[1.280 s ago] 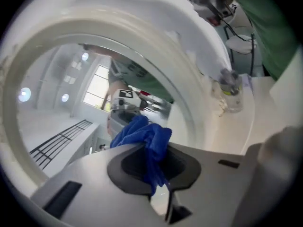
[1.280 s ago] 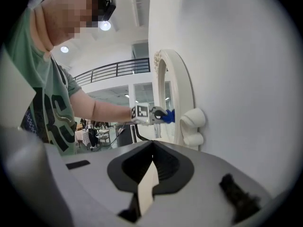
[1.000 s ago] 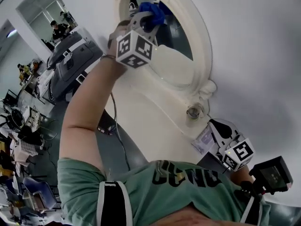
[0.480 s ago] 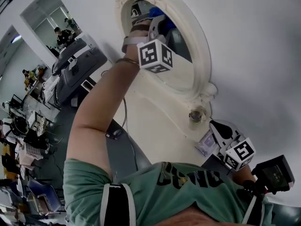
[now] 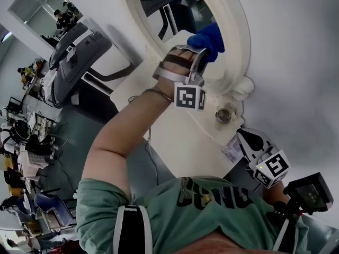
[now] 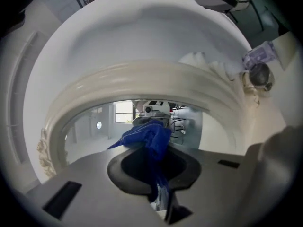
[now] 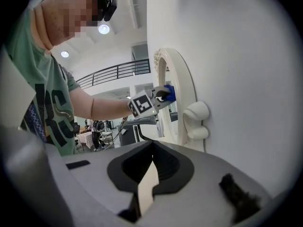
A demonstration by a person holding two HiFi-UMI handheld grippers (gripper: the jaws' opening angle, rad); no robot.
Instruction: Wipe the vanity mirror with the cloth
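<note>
The oval vanity mirror has a thick white frame (image 5: 239, 33) and hangs on a white wall. My left gripper (image 5: 203, 51) is shut on a bunched blue cloth (image 5: 208, 37) and presses it against the glass close to the frame's lower right curve. In the left gripper view the cloth (image 6: 146, 137) bulges out past the jaws of the left gripper (image 6: 152, 149), with the glass (image 6: 94, 124) right behind it and the frame (image 6: 142, 77) arching above. My right gripper (image 5: 249, 142) hangs low beside the wall, away from the mirror, shut with nothing in it (image 7: 150, 167). It looks at the frame (image 7: 179, 93) side-on.
A small round fitting (image 5: 224, 114) sits on the wall just below the frame, with a pale purple packet (image 5: 231, 152) under it. A black device (image 5: 310, 194) is by my right hand. Behind me stand a grey machine (image 5: 79, 52) and cluttered desks (image 5: 24, 142).
The left gripper has carried the cloth from the top of the glass down and across to the frame's lower right side. The right gripper has stayed put.
</note>
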